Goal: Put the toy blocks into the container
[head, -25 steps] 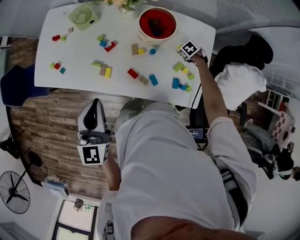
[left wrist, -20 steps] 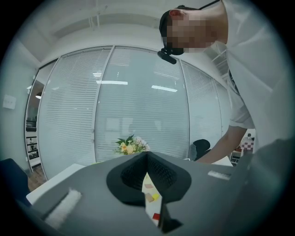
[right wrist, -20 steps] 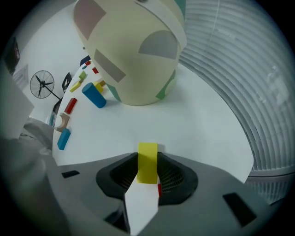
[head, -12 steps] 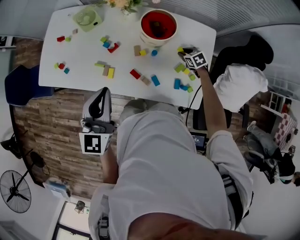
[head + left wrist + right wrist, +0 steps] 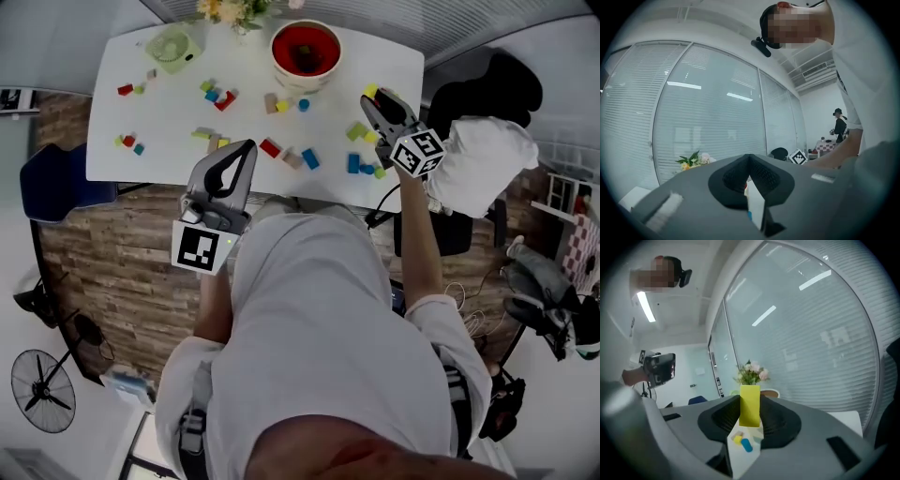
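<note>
My right gripper (image 5: 374, 97) hangs over the right end of the white table (image 5: 169, 112), shut on a yellow block (image 5: 370, 91). In the right gripper view the yellow block (image 5: 749, 405) stands upright, pinched between the two dark pads of that gripper (image 5: 750, 412). The red bowl (image 5: 305, 49) sits at the table's far edge, left of this gripper. Several coloured blocks lie scattered on the table, among them a red block (image 5: 269, 147) and a blue block (image 5: 309, 158). My left gripper (image 5: 245, 148) hovers at the table's near edge, shut and empty (image 5: 748, 157).
A green fan (image 5: 172, 44) and flowers (image 5: 230, 8) stand at the table's back. A green and yellow cluster of blocks (image 5: 366, 136) lies just below the right gripper. A chair with a white cloth (image 5: 483, 164) stands to the right, a blue chair (image 5: 52, 178) to the left.
The right gripper closed on the yellow block and lifted it off the table, drawing back to the right. The left gripper rose from beside the body to the table's near edge.
</note>
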A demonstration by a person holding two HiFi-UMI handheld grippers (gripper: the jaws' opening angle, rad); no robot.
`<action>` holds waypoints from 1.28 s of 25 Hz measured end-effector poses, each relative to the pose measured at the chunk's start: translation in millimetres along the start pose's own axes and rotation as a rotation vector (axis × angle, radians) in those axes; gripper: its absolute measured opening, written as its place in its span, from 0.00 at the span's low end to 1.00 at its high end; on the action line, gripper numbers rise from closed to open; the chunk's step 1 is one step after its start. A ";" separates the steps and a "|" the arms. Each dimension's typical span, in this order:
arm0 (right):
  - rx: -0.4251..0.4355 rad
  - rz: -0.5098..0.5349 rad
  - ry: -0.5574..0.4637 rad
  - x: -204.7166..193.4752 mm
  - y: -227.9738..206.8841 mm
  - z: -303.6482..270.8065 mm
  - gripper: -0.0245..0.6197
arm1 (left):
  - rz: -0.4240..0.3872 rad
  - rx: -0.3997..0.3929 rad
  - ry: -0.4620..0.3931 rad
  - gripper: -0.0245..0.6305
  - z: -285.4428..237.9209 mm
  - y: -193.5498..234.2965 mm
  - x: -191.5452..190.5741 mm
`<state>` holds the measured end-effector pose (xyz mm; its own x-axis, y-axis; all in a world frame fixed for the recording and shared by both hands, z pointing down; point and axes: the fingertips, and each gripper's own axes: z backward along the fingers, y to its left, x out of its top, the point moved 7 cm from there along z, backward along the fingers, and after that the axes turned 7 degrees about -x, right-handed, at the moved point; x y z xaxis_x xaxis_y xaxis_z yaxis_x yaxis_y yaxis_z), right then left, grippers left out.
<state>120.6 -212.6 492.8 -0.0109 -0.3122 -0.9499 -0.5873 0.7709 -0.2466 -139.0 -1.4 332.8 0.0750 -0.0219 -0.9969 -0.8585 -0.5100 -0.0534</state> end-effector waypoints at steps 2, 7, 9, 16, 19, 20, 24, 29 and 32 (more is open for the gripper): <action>0.012 0.036 -0.070 25.2 6.9 8.2 0.24 | 0.004 -0.018 -0.008 0.04 -6.5 -5.4 2.1; 0.044 0.318 -0.057 87.7 27.7 -5.3 0.24 | 0.026 0.008 -0.018 0.03 -0.2 -17.6 1.5; 0.058 0.481 0.027 100.5 33.6 -29.9 0.24 | 0.043 0.049 -0.025 0.03 10.1 -20.7 0.1; 0.183 0.920 0.531 58.2 34.1 -161.1 0.24 | 0.094 0.286 0.000 0.04 75.1 -27.9 -11.2; 0.279 1.045 0.765 18.6 35.0 -208.6 0.24 | 0.089 0.388 0.020 0.03 106.6 -30.0 -16.3; 0.300 1.074 0.822 6.5 35.2 -221.1 0.24 | 0.084 0.415 0.026 0.03 115.4 -31.0 -17.4; 0.274 1.088 0.970 -20.1 26.3 -247.5 0.39 | 0.069 0.481 0.044 0.04 137.0 -34.4 -18.4; 0.212 0.805 0.806 4.4 14.3 -226.2 0.43 | 0.058 0.444 0.036 0.03 129.4 -28.5 -16.0; 0.149 0.591 0.527 37.6 4.1 -192.9 0.39 | 0.046 0.382 0.035 0.03 109.2 -22.8 -14.1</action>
<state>-38.3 -328.3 493.0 -0.6883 -0.0215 -0.7251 -0.2513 0.9448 0.2104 -175.9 104.4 341.9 0.0437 -0.0699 -0.9966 -0.9880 -0.1512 -0.0327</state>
